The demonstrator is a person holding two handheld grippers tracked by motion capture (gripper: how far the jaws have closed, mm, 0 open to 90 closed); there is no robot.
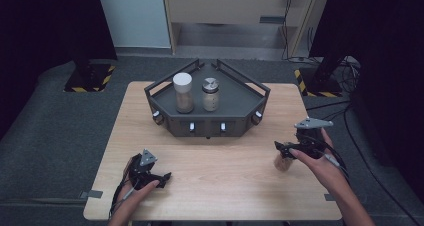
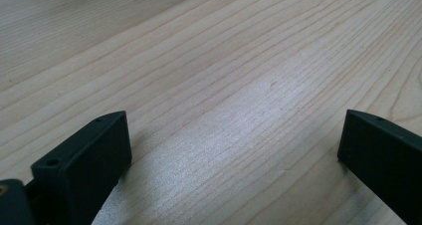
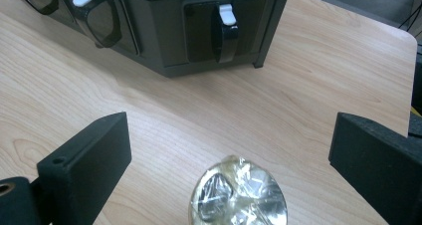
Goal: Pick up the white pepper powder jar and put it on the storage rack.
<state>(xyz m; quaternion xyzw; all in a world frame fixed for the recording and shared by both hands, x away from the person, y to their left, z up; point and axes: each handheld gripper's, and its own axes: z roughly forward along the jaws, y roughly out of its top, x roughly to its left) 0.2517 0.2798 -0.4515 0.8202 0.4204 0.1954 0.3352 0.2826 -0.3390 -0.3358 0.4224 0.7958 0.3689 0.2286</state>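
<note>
Right gripper (image 1: 286, 151): at the right of the high view, held over the wooden table (image 1: 225, 186); its jaws are spread wide and clamp nothing. In the right gripper view (image 3: 229, 150) the two black jaws stand at the left and right edges of the frame with a broad gap between them.

Jar (image 3: 238, 191): low in the middle of the right gripper view, between the spread jaws and touching neither; its top is shiny and crinkled, like foil or film. In the high view it is a blurred pale shape (image 1: 283, 162) just under the right gripper, at the right of the table.

Left gripper (image 1: 162, 178): lower left of the high view, low over the table's near edge. Its jaws are parted wide, with bare wood grain between them in the left gripper view (image 2: 234, 135); nothing is held.

Rack (image 1: 235, 118): a dark angular stand in the upper middle of the high view, toward the table's far side, well apart from both grippers.

On the rack: a white-capped jar (image 1: 183, 92) to the left and a metal-capped shaker (image 1: 210, 94) just beside it, both upright.

Rack front: white-tipped knobs (image 3: 227, 15) along the top of the right gripper view.
</note>
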